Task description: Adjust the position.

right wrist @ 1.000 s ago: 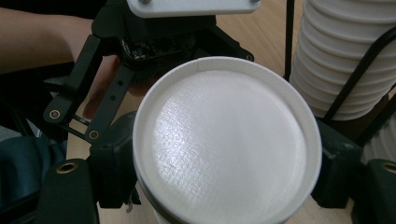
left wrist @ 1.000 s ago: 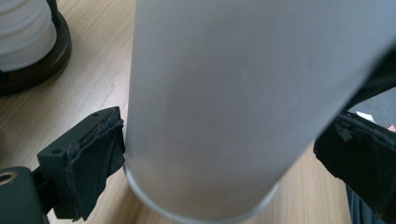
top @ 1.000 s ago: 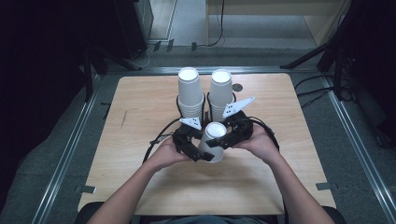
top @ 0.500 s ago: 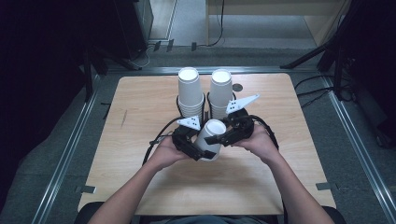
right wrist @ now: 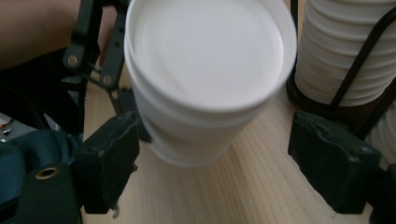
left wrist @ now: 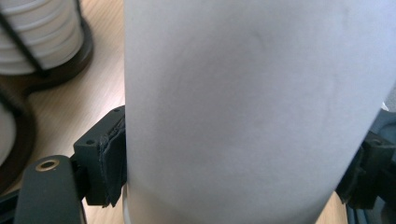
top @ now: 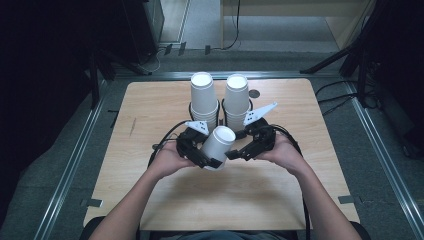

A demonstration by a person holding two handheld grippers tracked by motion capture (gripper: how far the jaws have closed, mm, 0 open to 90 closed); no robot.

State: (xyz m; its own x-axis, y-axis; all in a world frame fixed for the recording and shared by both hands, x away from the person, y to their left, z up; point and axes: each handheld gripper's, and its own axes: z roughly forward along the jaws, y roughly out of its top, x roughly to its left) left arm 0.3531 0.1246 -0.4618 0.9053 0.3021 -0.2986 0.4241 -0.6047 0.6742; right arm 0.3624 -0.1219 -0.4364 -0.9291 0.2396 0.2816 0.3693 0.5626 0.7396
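Observation:
A white paper cup (top: 218, 146) hangs tilted, its closed end up, just above the wooden table (top: 150, 115), in front of the two stacks. My left gripper (top: 210, 160) is shut on its lower wall. In the left gripper view both pads press the cup (left wrist: 252, 107); these jaws have just closed onto it. My right gripper (top: 235, 152) faces the cup from the right. Its jaws have just been opening, and in the right gripper view the cup (right wrist: 205, 70) sits between them with a gap at the right pad (right wrist: 327, 163).
Two tall stacks of white cups stand in black wire holders at the back middle: the left stack (top: 203, 97) and the right stack (top: 236, 97), close behind both grippers. Dark floor and metal rails surround the table.
The cup has risen a little and tipped over with the left gripper. The right gripper's jaws have spread away from the cup's side.

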